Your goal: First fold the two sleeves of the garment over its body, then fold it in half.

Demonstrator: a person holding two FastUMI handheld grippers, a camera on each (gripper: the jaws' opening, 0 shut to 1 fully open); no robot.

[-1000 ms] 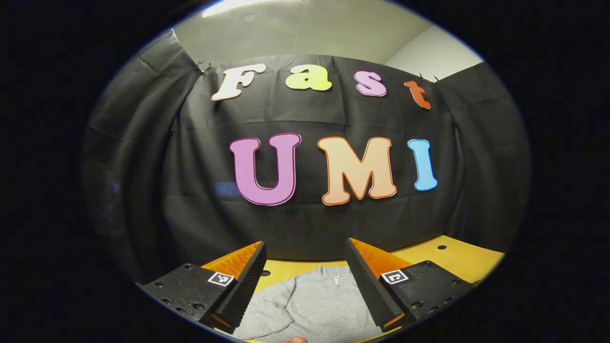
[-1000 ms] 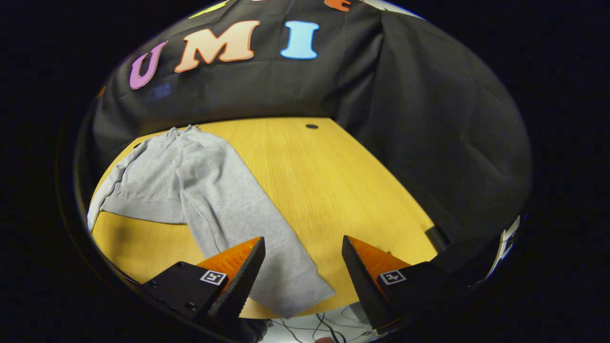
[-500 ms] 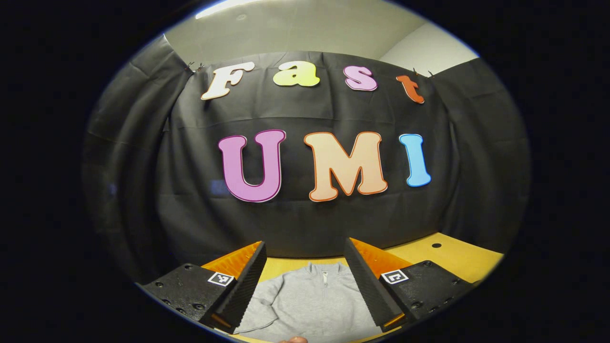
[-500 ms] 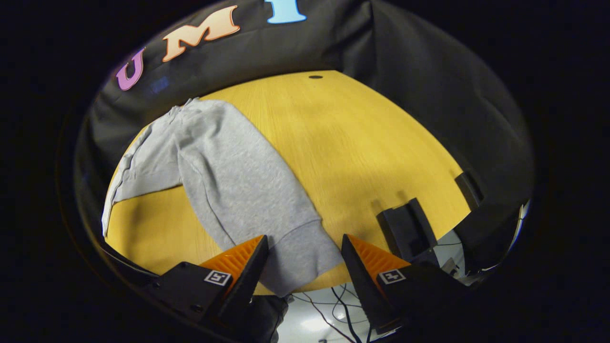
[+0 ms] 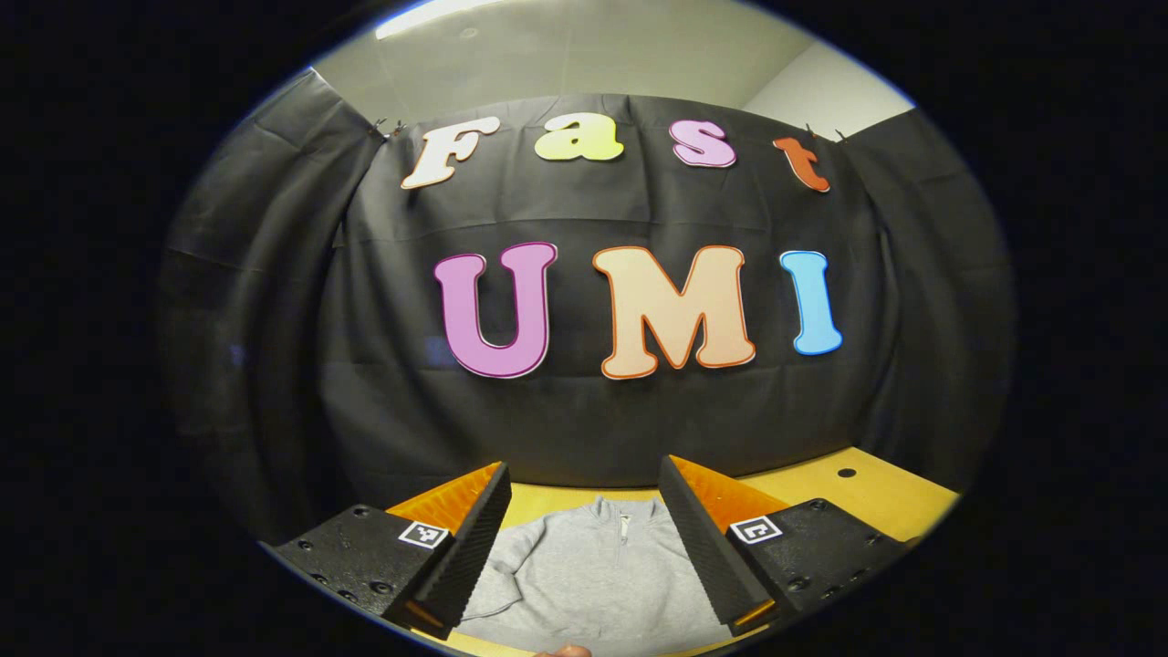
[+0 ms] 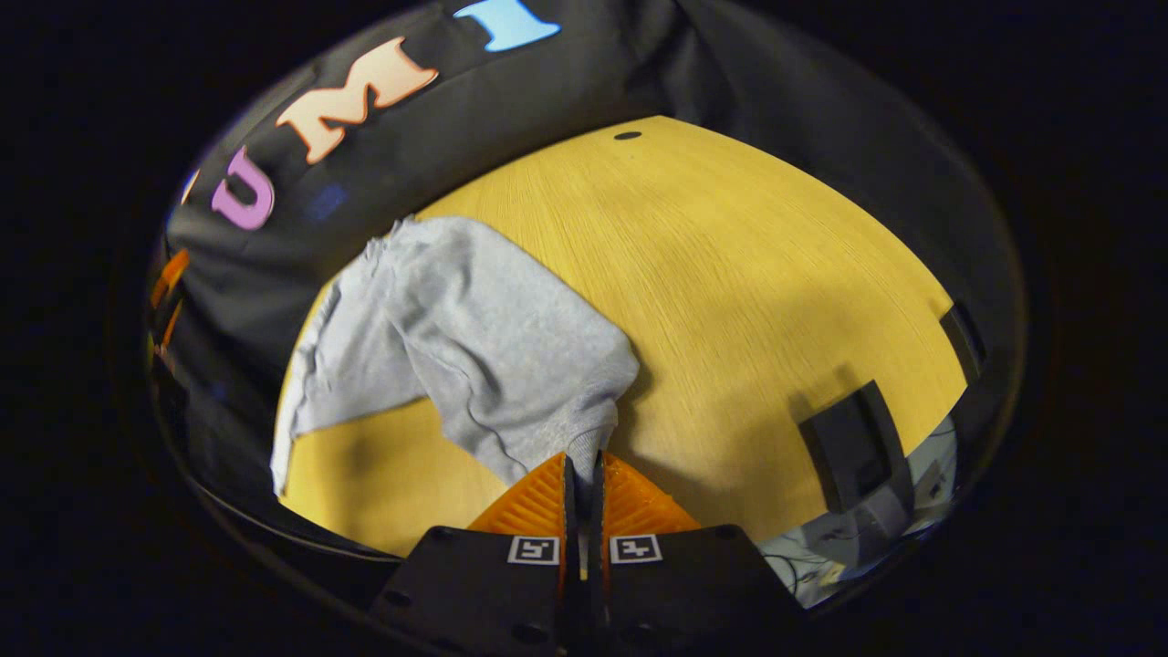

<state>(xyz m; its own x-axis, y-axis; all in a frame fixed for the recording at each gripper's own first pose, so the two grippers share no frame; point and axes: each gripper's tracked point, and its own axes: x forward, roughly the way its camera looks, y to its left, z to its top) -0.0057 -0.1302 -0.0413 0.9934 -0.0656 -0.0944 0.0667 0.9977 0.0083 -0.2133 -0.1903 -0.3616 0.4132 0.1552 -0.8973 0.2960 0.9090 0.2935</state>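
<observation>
A grey zip-neck sweatshirt [image 5: 584, 570] lies flat on the yellow wooden table [image 5: 849, 497], collar toward the back wall. In the left gripper view my left gripper [image 5: 584, 474] hovers open above its chest, with nothing between the fingers. In the right gripper view my right gripper [image 6: 584, 461] is shut on the cuff of the sweatshirt's sleeve [image 6: 511, 356], and the sleeve is lifted and bunched up off the table [image 6: 757, 274]. The sweatshirt's body [image 6: 351, 365] stretches away to the left. The cuff itself is hidden between the fingers.
A dark bracket [image 6: 853, 447] sits at the table's near right edge, and a small hole [image 6: 627, 135] marks the far side. Cables lie on the floor [image 6: 821, 561] beyond the near edge. Black cloth walls enclose the table.
My right gripper closed from open onto the sleeve cuff and raised it, bunching the sleeve. The left gripper stayed open and drifted only slightly over the sweatshirt.
</observation>
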